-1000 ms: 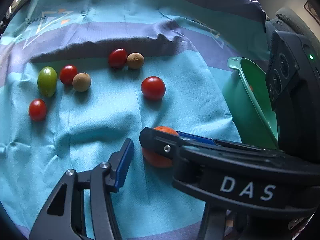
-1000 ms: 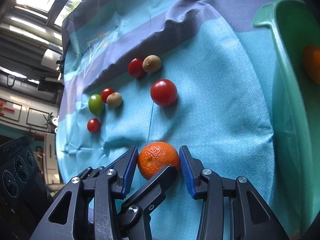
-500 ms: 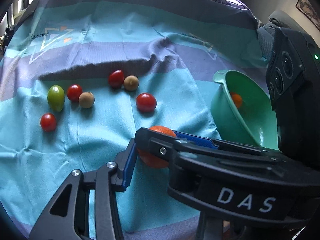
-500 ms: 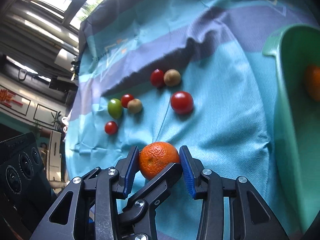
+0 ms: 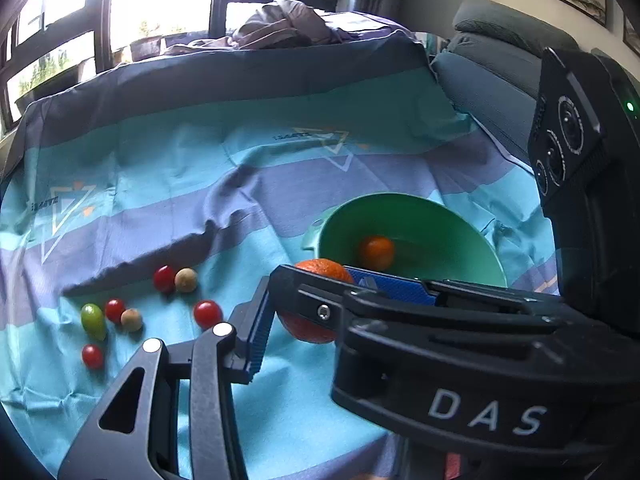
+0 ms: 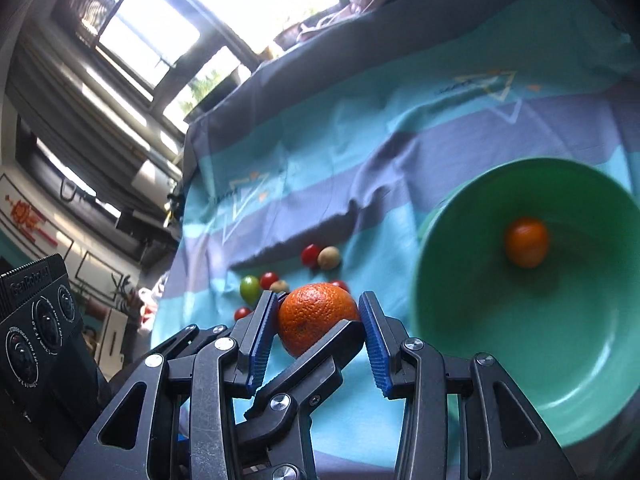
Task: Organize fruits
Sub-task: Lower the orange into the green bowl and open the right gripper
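Observation:
An orange (image 6: 316, 316) hangs above the teal cloth, lifted clear of it. My right gripper (image 6: 318, 314) is shut on it, a blue pad on each side. My left gripper (image 5: 308, 312) is shut on the same orange (image 5: 316, 268) from a crossing angle; one of its fingers (image 6: 320, 348) lies under the fruit. In the left wrist view the right gripper's body (image 5: 440, 340) hides the left gripper's other finger. To the right stands a green bowl (image 6: 500, 360) with a smaller orange fruit (image 6: 526, 242) inside.
On the cloth to the left lie several small fruits: red tomatoes (image 5: 208, 314), a green one (image 5: 93, 320) and two brown round ones (image 5: 186, 280). A fold (image 5: 160, 252) in the cloth runs behind them. A grey chair (image 5: 492, 64) stands at the far right.
Both grippers have risen together and carried the orange up off the cloth. The left jaws closed onto it. The green bowl has come fully into view.

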Demonstrator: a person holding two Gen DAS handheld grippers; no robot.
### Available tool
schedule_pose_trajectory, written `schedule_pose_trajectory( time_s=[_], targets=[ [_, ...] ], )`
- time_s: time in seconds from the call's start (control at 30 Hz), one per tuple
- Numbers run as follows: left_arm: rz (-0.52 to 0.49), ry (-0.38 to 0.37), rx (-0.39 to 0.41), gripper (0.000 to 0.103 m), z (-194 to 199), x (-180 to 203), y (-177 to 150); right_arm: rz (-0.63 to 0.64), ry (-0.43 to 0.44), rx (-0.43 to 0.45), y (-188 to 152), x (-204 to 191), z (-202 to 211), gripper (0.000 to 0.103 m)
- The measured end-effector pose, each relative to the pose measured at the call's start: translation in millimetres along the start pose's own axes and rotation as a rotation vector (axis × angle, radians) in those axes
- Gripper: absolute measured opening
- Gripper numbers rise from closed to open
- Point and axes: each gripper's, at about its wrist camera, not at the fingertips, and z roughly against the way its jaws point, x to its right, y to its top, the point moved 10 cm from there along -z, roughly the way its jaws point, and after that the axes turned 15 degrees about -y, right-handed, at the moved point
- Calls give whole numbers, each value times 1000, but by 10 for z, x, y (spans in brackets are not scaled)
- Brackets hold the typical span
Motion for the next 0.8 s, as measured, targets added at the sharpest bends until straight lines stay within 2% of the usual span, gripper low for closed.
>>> schedule_pose_trajectory(
  time_s=[0.23,0.57,0.8],
  targets=[
    [-66,-78,-30,42,-373,356,136,-91,-50,52,153,484,148,45],
    [-52,-160,-105,42,-842,490,72,-158,-115,4,126,984,24,45],
    [-27,-198,-130,42,-979,512,14,-179,-154,-35,83,1124,-81,45]
  ],
)
